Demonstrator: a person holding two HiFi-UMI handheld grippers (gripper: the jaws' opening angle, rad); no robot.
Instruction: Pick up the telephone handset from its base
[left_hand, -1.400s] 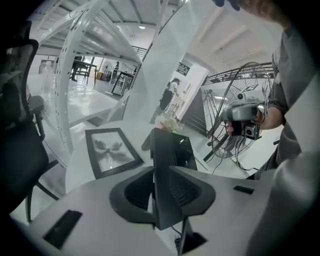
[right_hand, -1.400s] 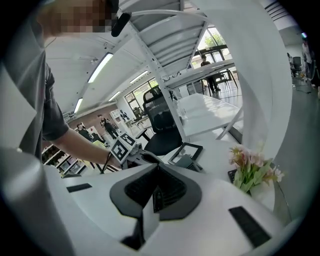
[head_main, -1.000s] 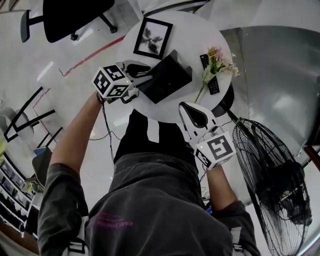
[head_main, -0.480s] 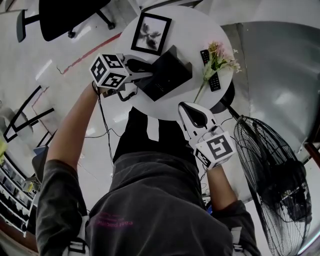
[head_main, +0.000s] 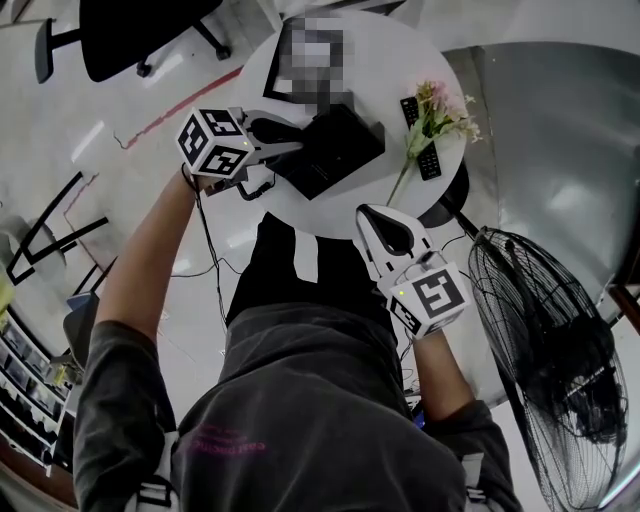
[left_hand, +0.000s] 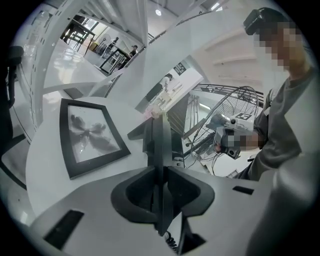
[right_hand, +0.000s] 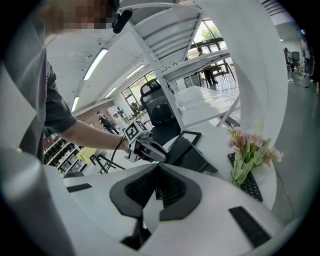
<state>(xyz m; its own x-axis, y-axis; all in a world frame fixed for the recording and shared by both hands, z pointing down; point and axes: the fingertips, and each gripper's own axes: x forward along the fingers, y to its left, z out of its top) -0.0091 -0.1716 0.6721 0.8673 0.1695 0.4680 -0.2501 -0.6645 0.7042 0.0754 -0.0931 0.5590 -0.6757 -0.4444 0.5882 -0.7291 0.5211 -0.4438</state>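
The black telephone (head_main: 338, 150) sits on the round white table (head_main: 400, 60). My left gripper (head_main: 292, 148) reaches in at the phone's left side. In the left gripper view the handset (left_hand: 159, 145) stands edge-on as a thin dark bar between the pads. The left gripper (left_hand: 160, 200) is closing its jaws on the handset, and the pads touch both of its sides. A coiled cord (left_hand: 172, 243) shows just below. My right gripper (head_main: 378, 218) hovers shut and empty by the table's near edge, apart from the phone. The right gripper view shows the telephone (right_hand: 187, 150) ahead.
A black picture frame (left_hand: 90, 137) lies left of the phone. Pink flowers (head_main: 432, 122) and a black remote (head_main: 420, 150) lie at the table's right. A standing fan (head_main: 545, 360) is on the floor at right, an office chair (head_main: 140, 35) beyond the table.
The left gripper has tilted a little at the phone's left side and its jaws have drawn in on the handset. The right gripper has stayed put.
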